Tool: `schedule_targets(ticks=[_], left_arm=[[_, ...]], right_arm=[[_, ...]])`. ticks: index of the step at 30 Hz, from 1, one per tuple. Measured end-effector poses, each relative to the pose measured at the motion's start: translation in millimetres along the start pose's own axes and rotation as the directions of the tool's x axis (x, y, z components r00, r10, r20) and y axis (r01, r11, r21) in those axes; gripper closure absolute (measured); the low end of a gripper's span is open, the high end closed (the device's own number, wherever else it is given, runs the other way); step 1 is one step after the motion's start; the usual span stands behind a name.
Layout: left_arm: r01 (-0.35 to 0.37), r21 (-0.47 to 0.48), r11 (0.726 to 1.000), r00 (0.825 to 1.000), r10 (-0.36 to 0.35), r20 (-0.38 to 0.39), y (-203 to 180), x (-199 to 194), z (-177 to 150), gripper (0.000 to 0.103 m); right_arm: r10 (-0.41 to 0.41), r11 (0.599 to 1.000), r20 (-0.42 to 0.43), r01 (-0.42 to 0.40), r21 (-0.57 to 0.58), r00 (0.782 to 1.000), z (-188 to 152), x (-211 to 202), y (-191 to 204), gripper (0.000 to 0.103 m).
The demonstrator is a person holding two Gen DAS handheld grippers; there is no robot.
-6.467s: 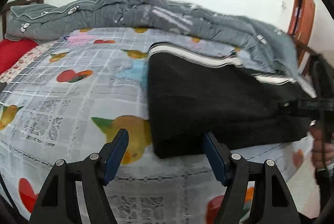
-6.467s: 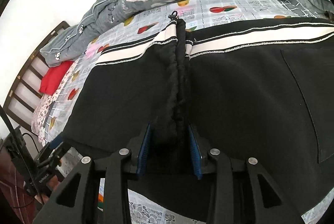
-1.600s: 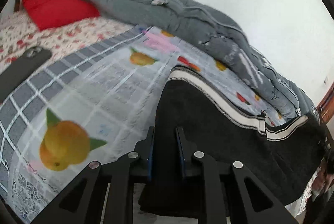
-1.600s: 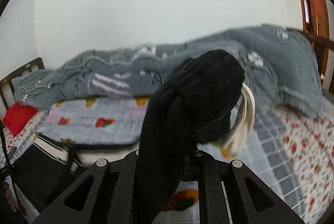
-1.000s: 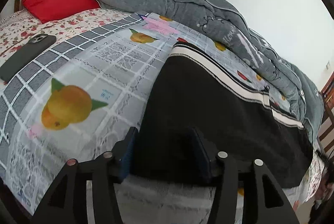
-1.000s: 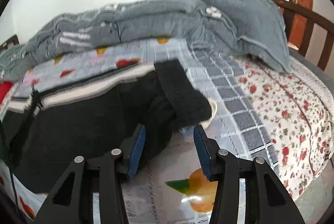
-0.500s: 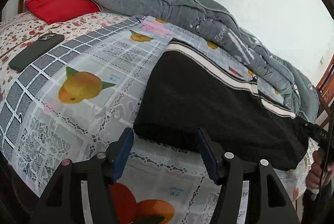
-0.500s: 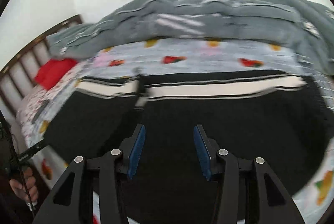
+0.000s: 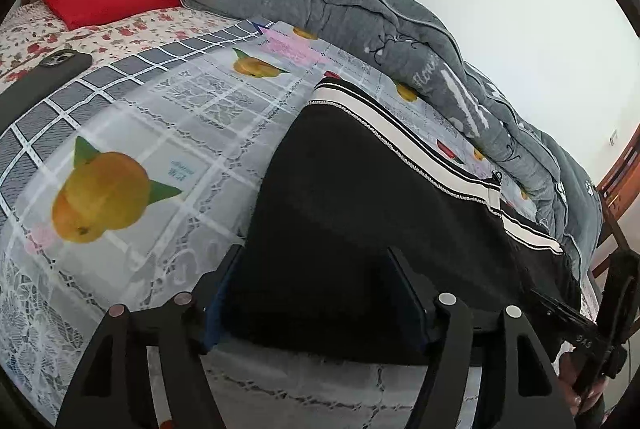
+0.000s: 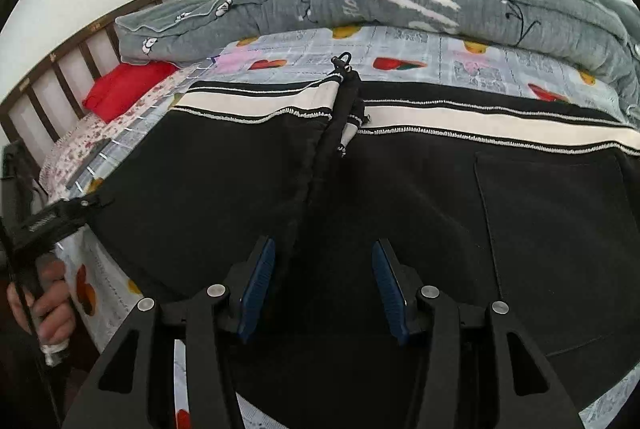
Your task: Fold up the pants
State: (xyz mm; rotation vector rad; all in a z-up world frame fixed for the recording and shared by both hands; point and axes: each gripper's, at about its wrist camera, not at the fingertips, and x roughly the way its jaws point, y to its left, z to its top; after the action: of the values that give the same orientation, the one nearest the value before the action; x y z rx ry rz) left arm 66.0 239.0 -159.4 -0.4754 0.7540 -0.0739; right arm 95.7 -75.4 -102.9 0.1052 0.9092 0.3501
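Now the black pants (image 9: pixel 372 229) lie flat across the fruit-print bedsheet (image 9: pixel 160 165), white-striped side toward the grey quilt (image 9: pixel 360 17). Over the pants, the left gripper (image 9: pixel 316 293) has just been opening — its jaws straddle a corner, not pressing — and the right gripper (image 10: pixel 324 285) hovers open.
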Motion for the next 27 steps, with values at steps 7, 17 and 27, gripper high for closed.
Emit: schedule_targets(ticks=[7,17,27], left_arm=[[0.045,0.02,0.999,0.999,-0.045,0.002,0.2,-18.6,-22.4,0.037],[0.05,-0.048,0.998,0.999,-0.049,0.015,-5.2,6.2,-3.0,0.034],[0.087,-0.105,0.991,0.996,-0.085,0.028,-11.8,-9.8,-25.5,0.033]], right_arm=[[-0.097,0.995,0.004,0.097,-0.007,0.995,3.4,-11.8,-26.1,0.054],[-0.148,0.989,0.023,0.147,0.025,0.989,-11.6,-46.8,-61.1,0.054],[-0.195,0.979,0.07,0.19,0.068,0.978,-31.1,-78.1,-90.1,0.054]])
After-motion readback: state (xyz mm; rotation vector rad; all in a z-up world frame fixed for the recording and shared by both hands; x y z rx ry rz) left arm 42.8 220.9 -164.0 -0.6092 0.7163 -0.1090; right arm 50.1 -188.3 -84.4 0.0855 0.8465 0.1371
